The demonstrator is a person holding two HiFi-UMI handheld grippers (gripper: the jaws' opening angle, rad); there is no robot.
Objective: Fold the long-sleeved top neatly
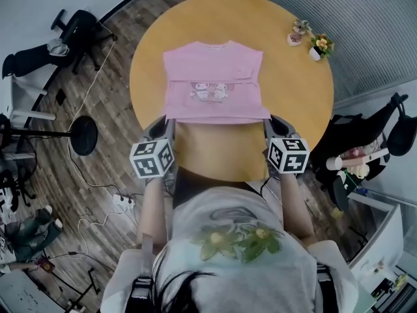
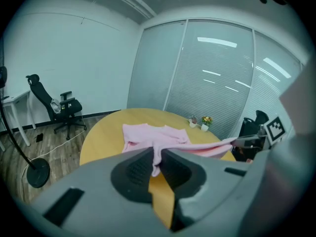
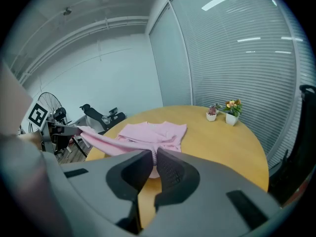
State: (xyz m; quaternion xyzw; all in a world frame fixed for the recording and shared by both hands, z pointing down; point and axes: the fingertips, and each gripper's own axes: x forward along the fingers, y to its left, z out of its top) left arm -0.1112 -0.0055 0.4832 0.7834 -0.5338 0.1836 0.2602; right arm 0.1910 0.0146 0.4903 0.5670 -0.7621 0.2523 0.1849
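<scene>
A pink long-sleeved top [image 1: 214, 81] with a small cartoon print lies on the round wooden table [image 1: 296, 96], its sleeves folded in. Its near hem is lifted off the table and stretched between the two grippers. My left gripper [image 1: 167, 123] is shut on the hem's left corner, and pink cloth [image 2: 157, 158] shows pinched between its jaws. My right gripper [image 1: 268, 123] is shut on the hem's right corner, with the same pink cloth [image 3: 154, 158] between its jaws. The far part of the top [image 3: 153, 131] still rests flat on the wood.
Two small flower pots [image 1: 311, 43] stand near the table's far right edge. A black office chair [image 1: 77, 28] and a floor fan [image 1: 81, 134] are on the left. A power strip with cables [image 1: 124, 201] lies on the floor near the person.
</scene>
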